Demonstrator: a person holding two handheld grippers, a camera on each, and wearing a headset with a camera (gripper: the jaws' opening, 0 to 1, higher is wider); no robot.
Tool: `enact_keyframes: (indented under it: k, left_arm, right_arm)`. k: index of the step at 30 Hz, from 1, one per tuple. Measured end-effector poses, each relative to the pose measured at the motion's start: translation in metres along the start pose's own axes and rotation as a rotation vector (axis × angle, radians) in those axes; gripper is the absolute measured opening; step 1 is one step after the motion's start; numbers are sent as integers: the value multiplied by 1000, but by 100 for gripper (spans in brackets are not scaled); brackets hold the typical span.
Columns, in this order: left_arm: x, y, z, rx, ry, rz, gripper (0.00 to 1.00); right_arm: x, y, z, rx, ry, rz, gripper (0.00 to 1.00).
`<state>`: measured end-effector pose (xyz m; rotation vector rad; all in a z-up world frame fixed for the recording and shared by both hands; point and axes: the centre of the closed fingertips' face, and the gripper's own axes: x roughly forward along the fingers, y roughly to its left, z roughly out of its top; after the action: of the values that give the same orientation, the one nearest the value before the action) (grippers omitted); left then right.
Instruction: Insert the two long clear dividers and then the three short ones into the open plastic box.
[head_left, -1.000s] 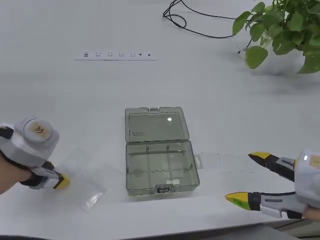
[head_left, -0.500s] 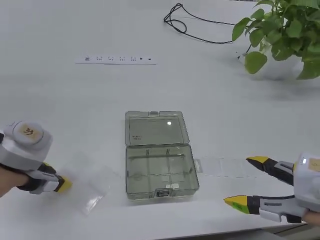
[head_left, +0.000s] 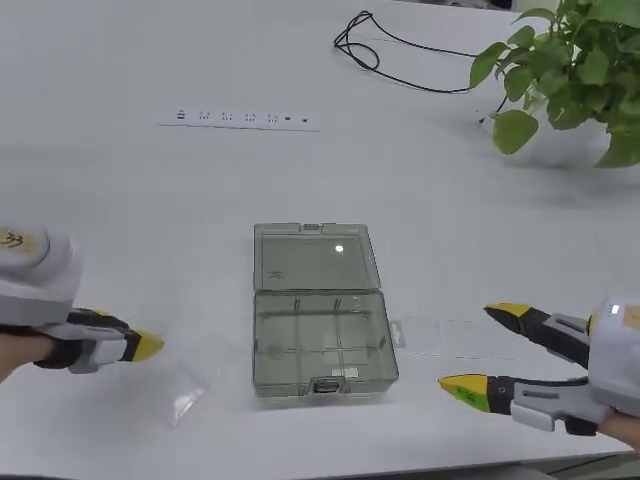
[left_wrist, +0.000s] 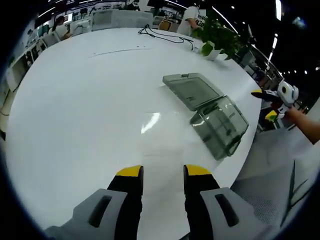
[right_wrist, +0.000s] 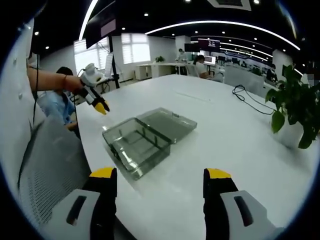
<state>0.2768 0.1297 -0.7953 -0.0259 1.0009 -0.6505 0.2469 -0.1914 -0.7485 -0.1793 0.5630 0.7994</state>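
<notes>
at the left, the left gripper (head_left: 146, 346) hovers low over the white surface (head_left: 120, 200), held in a person's hand, with its yellow-tipped jaws pointing right toward the box; in the left gripper view the jaws stand a narrow gap apart with nothing between them. just right of those tips, a few clear pieces (head_left: 192, 382) lie flat on the surface, near the front edge and hard to make out against the white, so their number cannot be told. in the middle sits the open plastic box (head_left: 320, 345), smoky and see-through, with its lid (head_left: 315, 255) folded back flat on the far side and a latch on its near wall. faint lines cross the inside of the tray, but it cannot be told whether they are ribs or dividers already seated. just beside the box's right wall lies a long clear divider (head_left: 445, 335), flat on the surface and running to the right. near its right end the right gripper (head_left: 478, 350) hangs with its jaws spread wide and empty, pointing left. on the far side, a white power strip (head_left: 238, 118) lies well behind the box, a black cable (head_left: 400, 60) loops further right, and a green plant (head_left: 570, 60) stands at the far right corner.
</notes>
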Motion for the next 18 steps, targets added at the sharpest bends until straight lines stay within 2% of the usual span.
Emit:
enact_keyframes:
  k: [4,8,10,12,18]
  left_arm:
    - [-3,-18,13,-29,-67,-45,30]
    - [-7,-37,25,-53,-129,-88,30]
    - [-9,-49,33,-54,-167,-120,30]
    - [-10,-56,37,-61,-181,-130,30]
    - [-11,-86,52,-56,-251,-192,30]
  right_arm:
    - [0,3,18,42,-39,2,65]
    - [1,9,38,49,-70,4,62]
    - [2,14,49,76,-90,13,59]
    - [3,19,62,98,-121,23,57]
    - [10,39,95,163,-185,51,51]
